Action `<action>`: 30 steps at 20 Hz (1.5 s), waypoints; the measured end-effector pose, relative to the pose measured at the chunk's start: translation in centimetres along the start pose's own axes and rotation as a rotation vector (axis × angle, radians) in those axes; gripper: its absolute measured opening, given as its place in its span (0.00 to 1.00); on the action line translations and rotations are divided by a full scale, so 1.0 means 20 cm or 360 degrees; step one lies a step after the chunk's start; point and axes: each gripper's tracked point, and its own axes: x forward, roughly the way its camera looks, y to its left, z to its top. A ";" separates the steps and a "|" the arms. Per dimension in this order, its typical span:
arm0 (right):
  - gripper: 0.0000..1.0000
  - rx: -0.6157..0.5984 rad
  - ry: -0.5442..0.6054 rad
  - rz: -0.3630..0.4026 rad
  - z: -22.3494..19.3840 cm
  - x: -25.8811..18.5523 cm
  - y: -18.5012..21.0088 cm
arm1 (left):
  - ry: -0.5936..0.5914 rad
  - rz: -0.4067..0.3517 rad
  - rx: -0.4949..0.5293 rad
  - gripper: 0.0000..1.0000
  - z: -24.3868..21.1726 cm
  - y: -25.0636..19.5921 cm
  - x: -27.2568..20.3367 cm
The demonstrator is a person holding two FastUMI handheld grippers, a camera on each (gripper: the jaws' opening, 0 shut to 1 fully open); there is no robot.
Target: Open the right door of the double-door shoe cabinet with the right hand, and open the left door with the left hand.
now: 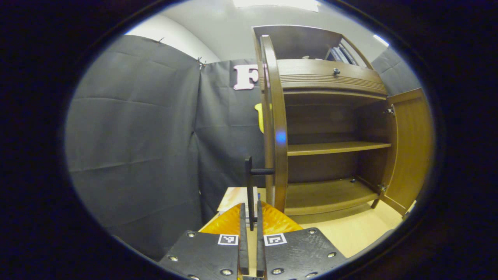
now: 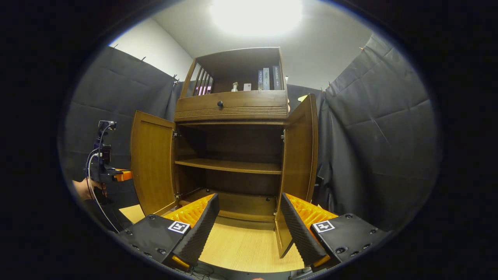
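both doors swung wide. my left gripper is clamped on the left door handle; my right gripper gapes empty beside the right door. only letting go looks left.

The left gripper view sits close against the edge of the open left door, looking along it past the bar handle into the shoe cabinet. The right gripper view faces the cabinet front from farther back and low, angled upward. Both views share the inner shelf and the drawer knob.
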 end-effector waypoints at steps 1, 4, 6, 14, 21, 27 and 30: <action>0.99 0.0006 -0.0005 0.0002 0.01 -0.01 0.01 | -0.0011 0.0026 0.0005 0.09 0.01 0.05 -0.04; 0.99 0.0020 -0.0017 0.0006 0.02 -0.04 0.02 | -0.0034 0.0008 -0.0007 0.05 0.05 0.08 -0.16; 0.99 0.0022 -0.0024 -0.0007 0.03 -0.06 0.02 | -0.0065 -0.0003 0.0018 0.09 0.10 0.08 -0.24; 0.94 0.0040 -0.0034 -0.0077 0.05 -0.19 0.01 | -0.0142 -0.0133 -0.0037 0.14 0.23 -0.02 -0.64; 0.99 0.0049 -0.0028 -0.0130 0.04 -0.25 -0.04 | -0.0138 -0.0186 -0.0041 0.14 0.23 -0.07 -0.87; 0.94 0.0059 -0.0033 -0.0134 0.06 -0.28 -0.08 | -0.0157 -0.0158 -0.0023 0.49 0.26 -0.11 -0.91; 0.94 0.0060 -0.0037 -0.0144 0.06 -0.29 -0.11 | -0.0207 -0.0120 -0.0027 1.00 0.31 -0.10 -0.94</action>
